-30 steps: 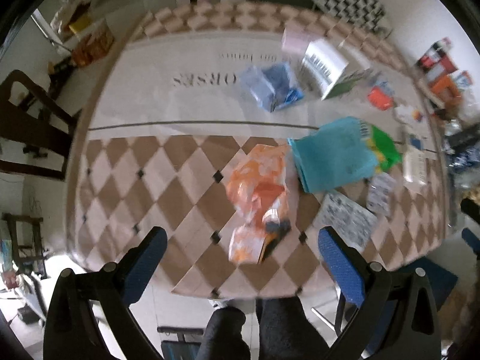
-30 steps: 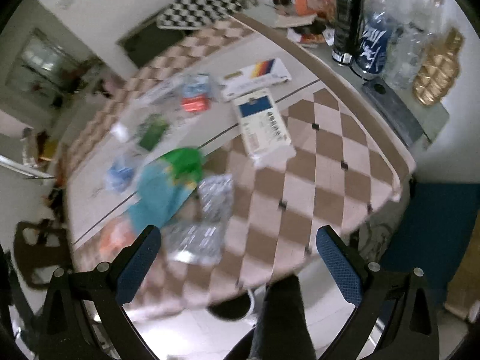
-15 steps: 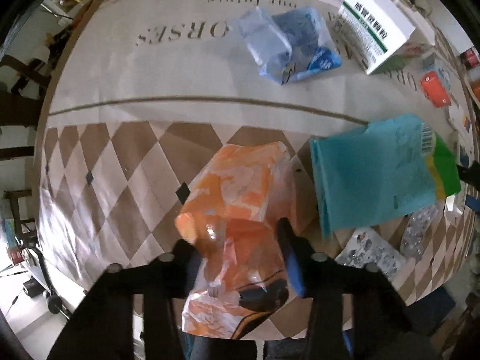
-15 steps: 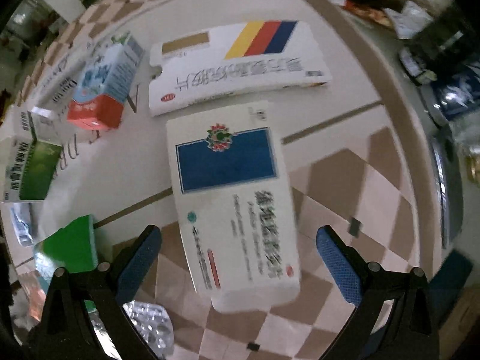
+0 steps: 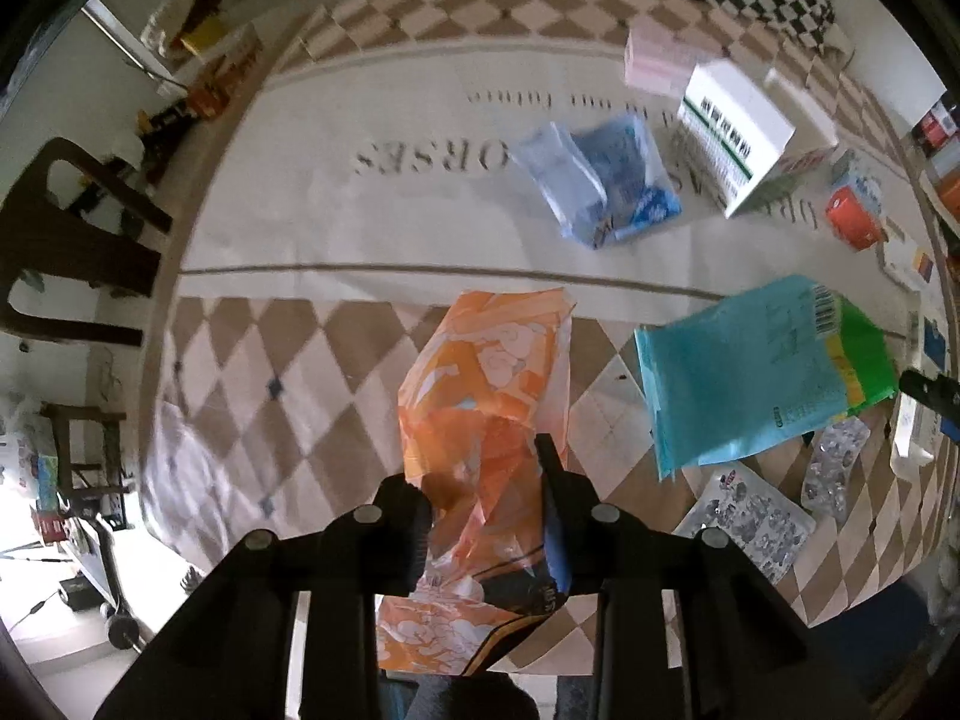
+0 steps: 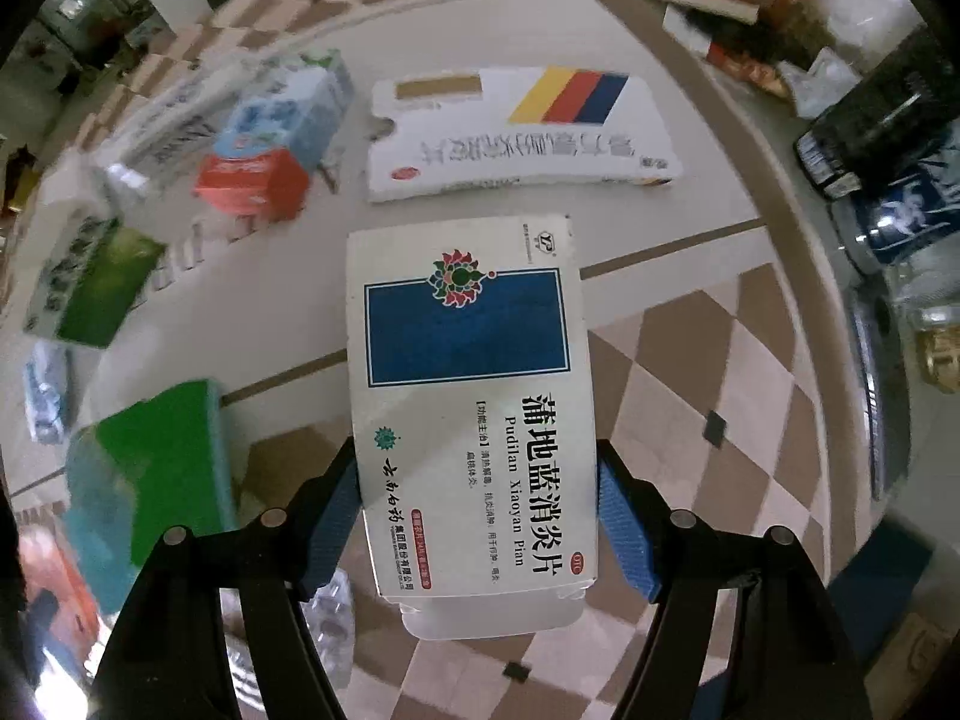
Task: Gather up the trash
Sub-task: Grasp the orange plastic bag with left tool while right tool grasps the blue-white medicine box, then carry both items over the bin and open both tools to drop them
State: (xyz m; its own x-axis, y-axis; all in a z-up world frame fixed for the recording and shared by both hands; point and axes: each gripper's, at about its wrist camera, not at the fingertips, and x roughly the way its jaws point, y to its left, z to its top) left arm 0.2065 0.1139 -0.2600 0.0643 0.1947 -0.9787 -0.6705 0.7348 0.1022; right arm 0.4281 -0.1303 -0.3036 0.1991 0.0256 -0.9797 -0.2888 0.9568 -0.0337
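While your left gripper (image 5: 487, 498) has just clamped its jaws on the crumpled orange plastic wrapper (image 5: 487, 420) and your right gripper (image 6: 477, 516) has just closed on the white-and-blue cardboard medicine box (image 6: 468, 396), lift both off the checked worktop (image 6: 708, 372).

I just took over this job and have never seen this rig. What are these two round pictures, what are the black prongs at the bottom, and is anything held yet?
There is no robot arm: a person holds a two-finger gripper in each hand, with a fisheye camera on each looking along its fingers. The prongs are those fingers.

The left wrist view shows the left gripper, whose jaws have just been closing; they now pinch an orange wrapper. The right wrist view shows the right gripper, jaws also just closing, its blue pads against the sides of a white and blue medicine box.

Both lie on a checked tablecloth strewn with more trash: a teal bag, blister packs and other boxes.
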